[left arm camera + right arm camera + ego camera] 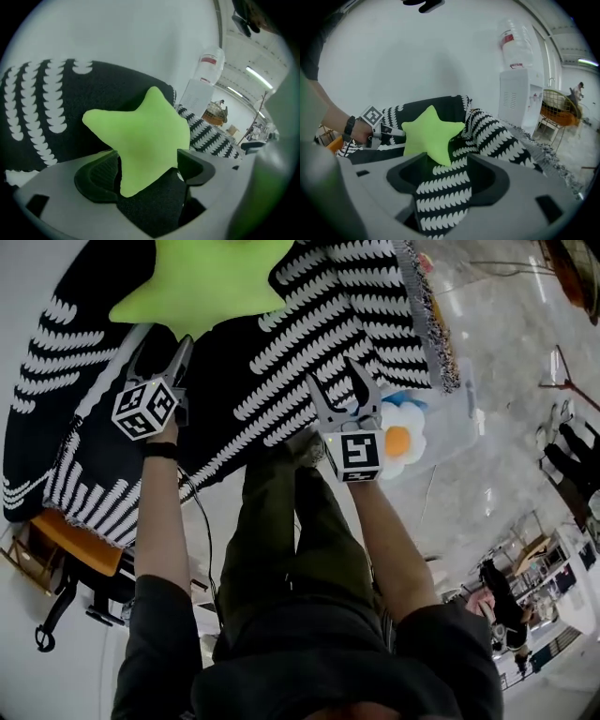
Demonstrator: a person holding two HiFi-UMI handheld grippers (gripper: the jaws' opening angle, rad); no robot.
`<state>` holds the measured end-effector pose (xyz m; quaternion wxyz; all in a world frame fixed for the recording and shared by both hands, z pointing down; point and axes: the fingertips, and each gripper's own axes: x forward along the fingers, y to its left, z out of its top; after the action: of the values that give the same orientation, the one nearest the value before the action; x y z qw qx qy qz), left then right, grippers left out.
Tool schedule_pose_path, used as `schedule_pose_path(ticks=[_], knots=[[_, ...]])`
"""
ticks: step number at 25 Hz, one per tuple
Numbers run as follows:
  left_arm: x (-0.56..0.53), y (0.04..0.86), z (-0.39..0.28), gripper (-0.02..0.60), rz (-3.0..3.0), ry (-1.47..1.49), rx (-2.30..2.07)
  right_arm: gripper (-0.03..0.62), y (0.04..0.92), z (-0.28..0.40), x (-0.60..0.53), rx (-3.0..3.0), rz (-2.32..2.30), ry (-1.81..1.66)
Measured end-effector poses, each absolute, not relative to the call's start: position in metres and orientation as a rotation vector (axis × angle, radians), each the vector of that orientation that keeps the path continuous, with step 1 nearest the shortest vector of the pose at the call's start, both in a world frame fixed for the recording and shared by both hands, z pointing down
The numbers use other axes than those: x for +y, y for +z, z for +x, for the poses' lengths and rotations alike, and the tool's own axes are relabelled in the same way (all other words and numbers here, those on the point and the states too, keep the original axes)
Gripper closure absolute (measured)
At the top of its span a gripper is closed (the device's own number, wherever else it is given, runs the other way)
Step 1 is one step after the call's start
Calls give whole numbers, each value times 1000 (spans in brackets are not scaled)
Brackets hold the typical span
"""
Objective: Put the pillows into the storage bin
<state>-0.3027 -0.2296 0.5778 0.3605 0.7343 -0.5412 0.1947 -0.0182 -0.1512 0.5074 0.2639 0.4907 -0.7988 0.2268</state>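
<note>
Our left gripper (pixel 159 357), jaws spread, pointed at the star pillow (pixel 202 277) on the far blanket (pixel 309 324). Our right gripper (pixel 339 390) gaped, empty. Only the head view showed a flower pillow (pixel 405 439) at right; only the gripper views showed a cooler (pixel 516 93).

I'm seeing a lime-green star pillow (pixel 202 282) lying on a black throw (pixel 281 371) that is carrying rows of white scallops. Beside the throw's fringed edge, a flower pillow (pixel 405 439) is showing white petals, an orange centre and a blue patch. The floor (pixel 497 456) past the throw is looking pale grey.
</note>
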Motion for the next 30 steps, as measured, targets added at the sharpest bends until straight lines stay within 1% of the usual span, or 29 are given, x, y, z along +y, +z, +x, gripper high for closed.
schedule_pose_path(ticks=[3, 5, 7, 9, 10, 12, 16, 21, 25, 30], knots=[[-263, 614, -319, 178, 1855, 381, -1354, 344, 535, -36, -177, -2172, 1323, 613], [-276, 629, -321, 135, 1834, 284, -1278, 344, 549, -43, -185, -2168, 1326, 639], [-285, 636, -312, 113, 1852, 195, -1149, 344, 562, -45, -190, -2155, 1332, 675], [-291, 635, -298, 112, 1891, 109, -1010, 344, 575, -47, -193, -2144, 1331, 703], [-296, 632, -293, 101, 1906, 69, -962, 344, 580, -49, -194, -2141, 1331, 714], [-306, 626, -290, 22, 1914, -3, -924, 344, 590, -55, -192, -2135, 1325, 737], [-315, 627, -293, 29, 1909, -2, -993, 344, 599, -64, -179, -2126, 1309, 775], [-311, 614, -294, 96, 1911, -10, -1029, 344, 600, -57, -172, -2109, 1316, 777], [-304, 592, -283, 124, 1969, 23, -1038, 344, 588, -40, -166, -2113, 1355, 766], [-293, 564, -256, 173, 2069, 110, -1009, 344, 565, -10, -153, -2107, 1422, 737]])
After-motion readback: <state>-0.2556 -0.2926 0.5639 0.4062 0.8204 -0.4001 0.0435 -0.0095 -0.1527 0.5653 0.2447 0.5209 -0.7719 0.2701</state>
